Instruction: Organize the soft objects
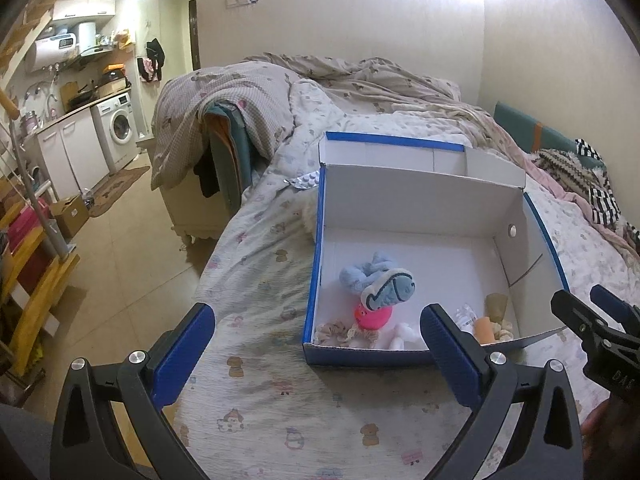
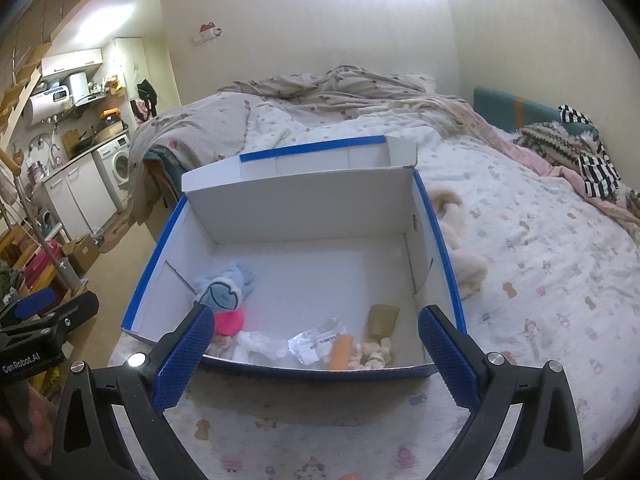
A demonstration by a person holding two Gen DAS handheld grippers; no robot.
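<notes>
A blue-and-white cardboard box (image 1: 420, 208) (image 2: 296, 208) lies open on the bed. Inside it rest a light-blue plush toy (image 1: 384, 284) (image 2: 224, 290), a pink ball (image 1: 374, 316) (image 2: 228, 322), a beige scrunchie (image 1: 334, 330), a white soft piece (image 2: 256, 342), an orange piece (image 2: 340, 352), a tan item (image 2: 382, 318) and a crinkled plastic wrapper (image 2: 320, 340). A cream fluffy plush (image 2: 460, 240) lies on the sheet right of the box. My left gripper (image 1: 316, 350) hovers open before the box's near left corner. My right gripper (image 2: 312, 352) is open and empty at the box's near wall.
The bed (image 2: 540, 260) carries a rumpled duvet (image 1: 320, 88) at the far end and striped clothes (image 2: 584, 156) at the right. A blister pack (image 1: 306, 180) lies left of the box lid. Tiled floor, a washing machine (image 1: 118, 126) and cardboard boxes (image 1: 68, 214) are at the left.
</notes>
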